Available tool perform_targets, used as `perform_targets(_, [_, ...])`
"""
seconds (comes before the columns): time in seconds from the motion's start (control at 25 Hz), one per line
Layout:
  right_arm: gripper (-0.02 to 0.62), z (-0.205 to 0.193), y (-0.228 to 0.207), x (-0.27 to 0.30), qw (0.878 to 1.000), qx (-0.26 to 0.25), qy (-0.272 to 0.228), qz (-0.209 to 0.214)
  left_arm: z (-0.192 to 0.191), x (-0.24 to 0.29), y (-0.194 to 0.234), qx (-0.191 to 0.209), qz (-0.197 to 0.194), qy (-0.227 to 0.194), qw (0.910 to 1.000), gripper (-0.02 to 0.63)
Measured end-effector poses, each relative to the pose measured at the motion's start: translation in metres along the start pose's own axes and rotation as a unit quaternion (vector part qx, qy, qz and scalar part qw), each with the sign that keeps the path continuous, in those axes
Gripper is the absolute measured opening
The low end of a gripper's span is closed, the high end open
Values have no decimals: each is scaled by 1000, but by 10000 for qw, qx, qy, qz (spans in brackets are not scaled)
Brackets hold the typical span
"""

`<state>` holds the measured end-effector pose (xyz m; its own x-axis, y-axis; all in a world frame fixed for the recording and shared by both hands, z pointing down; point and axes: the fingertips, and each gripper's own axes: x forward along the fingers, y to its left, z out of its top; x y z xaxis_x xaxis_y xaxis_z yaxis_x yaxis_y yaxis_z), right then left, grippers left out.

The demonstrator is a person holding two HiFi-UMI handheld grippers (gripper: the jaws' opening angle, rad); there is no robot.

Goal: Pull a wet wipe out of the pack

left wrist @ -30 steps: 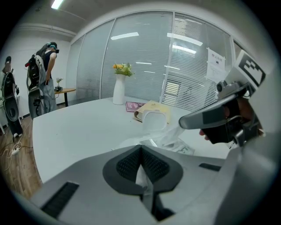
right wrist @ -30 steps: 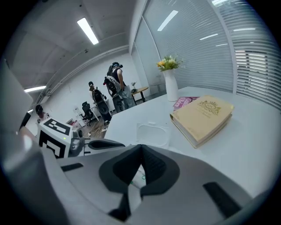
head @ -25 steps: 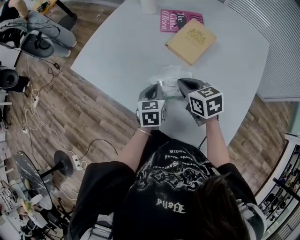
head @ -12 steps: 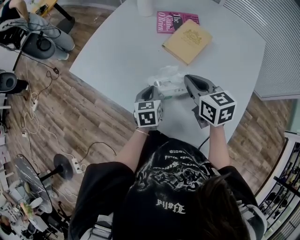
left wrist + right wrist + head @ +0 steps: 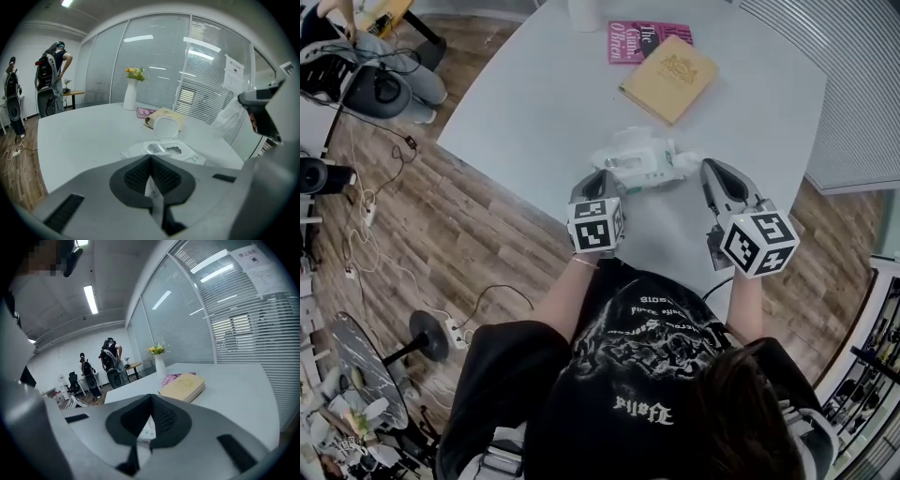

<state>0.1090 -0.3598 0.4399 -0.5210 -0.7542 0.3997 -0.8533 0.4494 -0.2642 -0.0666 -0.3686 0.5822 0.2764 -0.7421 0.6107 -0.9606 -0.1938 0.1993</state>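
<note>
Jaws are fully closed on both. Our left gripper pinches the near edge of the wet wipe pack, which sits lid-open on the white table. Our right gripper holds a wet wipe up just beside the pack.

Tally coming in | table: one | books: two, pink book and yellow book | pack: one | wet wipe: one | vase: one | grippers: two, left gripper, right gripper
</note>
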Motion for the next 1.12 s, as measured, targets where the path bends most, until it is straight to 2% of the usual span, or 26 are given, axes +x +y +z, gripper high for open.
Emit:
perform_targets(0.24, [-2,-5,-9,-10,9997,19,-76,-217,-1,-3,1,-229,-21,-64,9997,8])
perform_targets(0.4, [-1,-9,-8,-9,9995,-30,-38,-312,12,-14,-4,-358,-81,-273,9990,8])
perform_targets(0.56, [-2,-9,-2,-9,9991,-223,-90,-347,32,-36,-14,-192,-371,-734,9964,8])
perform_targets(0.76, [-1,-5,0,-15,9959,-597,-497,-466,48,-74,-34,280,-896,-1356,9863,8])
perform_targets(0.96, [-2,-10,3,-26,9895,-917,-714,-854,64,-106,-43,545,-966,-1752,9783,8])
perform_targets(1.12, [-2,-23,8,-35,9854,-987,-887,-1069,80,-120,-50,775,-1015,-2073,9699,8])
